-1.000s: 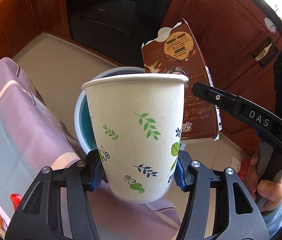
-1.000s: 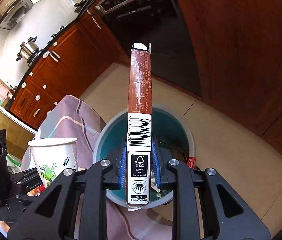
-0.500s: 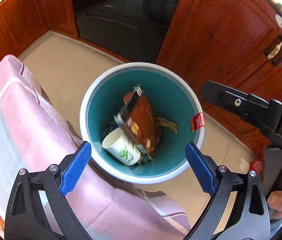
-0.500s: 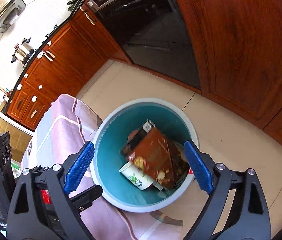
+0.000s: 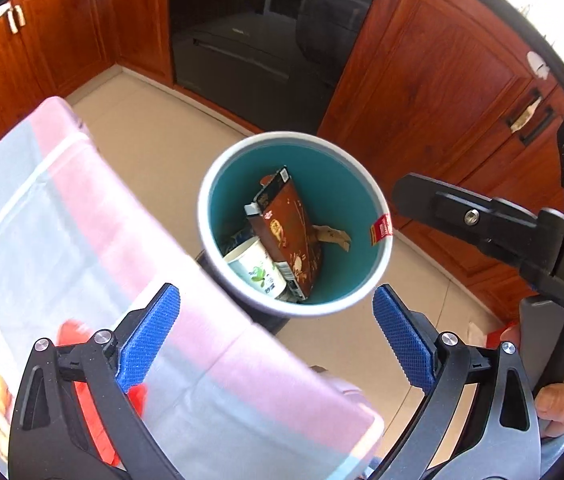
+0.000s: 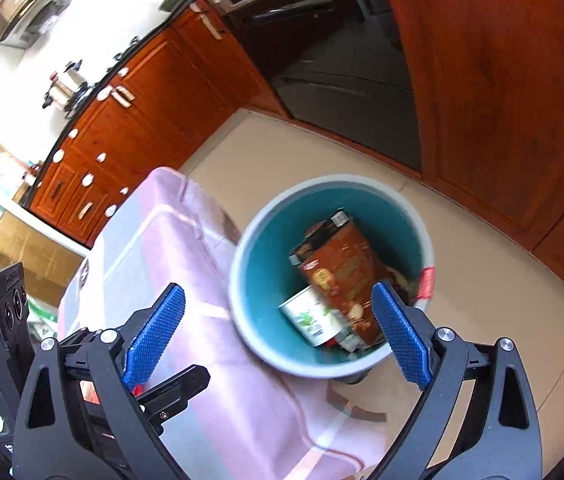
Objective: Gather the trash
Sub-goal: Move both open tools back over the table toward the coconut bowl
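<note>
A round bin [image 5: 382, 200] with a teal inside stands on the floor beside the table; it also shows in the right wrist view [image 6: 242, 300]. Inside it lie a brown carton [image 5: 290, 232], a white paper cup with leaf prints [image 5: 258, 270] and other scraps. The carton [image 6: 342, 276] and cup [image 6: 310, 316] also show in the right wrist view. My left gripper [image 5: 276, 336] is open and empty, above the table edge near the bin. My right gripper [image 6: 278, 336] is open and empty above the bin.
A table with a pink and grey cloth [image 5: 62, 220] fills the left. A red item [image 5: 70, 332] lies on it behind my left finger. Wooden cabinets [image 5: 442, 80] and a dark oven [image 5: 250, 52] line the far side. The floor [image 6: 302, 152] is beige tile.
Both grippers let go: the cup and the carton dropped into the bin. Both grippers have since risen and pulled back toward the table, jaws wide.
</note>
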The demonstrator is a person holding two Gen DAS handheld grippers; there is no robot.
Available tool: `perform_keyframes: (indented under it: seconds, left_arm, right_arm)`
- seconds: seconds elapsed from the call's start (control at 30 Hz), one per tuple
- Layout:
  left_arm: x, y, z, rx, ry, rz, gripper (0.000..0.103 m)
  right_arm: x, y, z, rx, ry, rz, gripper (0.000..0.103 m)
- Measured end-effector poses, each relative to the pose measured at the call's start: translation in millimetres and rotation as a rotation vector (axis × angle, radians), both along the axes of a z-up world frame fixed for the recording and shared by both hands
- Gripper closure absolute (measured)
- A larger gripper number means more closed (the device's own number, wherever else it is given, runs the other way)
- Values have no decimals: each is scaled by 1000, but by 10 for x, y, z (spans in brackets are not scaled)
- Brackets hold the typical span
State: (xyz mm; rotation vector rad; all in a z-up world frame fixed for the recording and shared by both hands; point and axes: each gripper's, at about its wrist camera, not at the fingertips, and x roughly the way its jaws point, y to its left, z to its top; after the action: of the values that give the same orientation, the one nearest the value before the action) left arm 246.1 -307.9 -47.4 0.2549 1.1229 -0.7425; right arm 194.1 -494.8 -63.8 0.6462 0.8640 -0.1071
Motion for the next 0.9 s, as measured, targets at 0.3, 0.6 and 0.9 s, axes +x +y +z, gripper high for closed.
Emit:
perform_keyframes:
  seconds: [0.3, 0.6, 0.9]
  left_arm:
    - [-176, 908, 266, -39, -40, 104, 5]
    - [-263, 2127, 302, -30, -74, 255, 4]
    - [-139, 3367, 69, 56, -69, 453, 4]
  right_arm:
    - [-41, 812, 318, -25, -20, 138, 12]
    - [70, 1832, 486, -79, -11, 315, 12]
    - [275, 2765, 391, -110, 28, 484, 12]
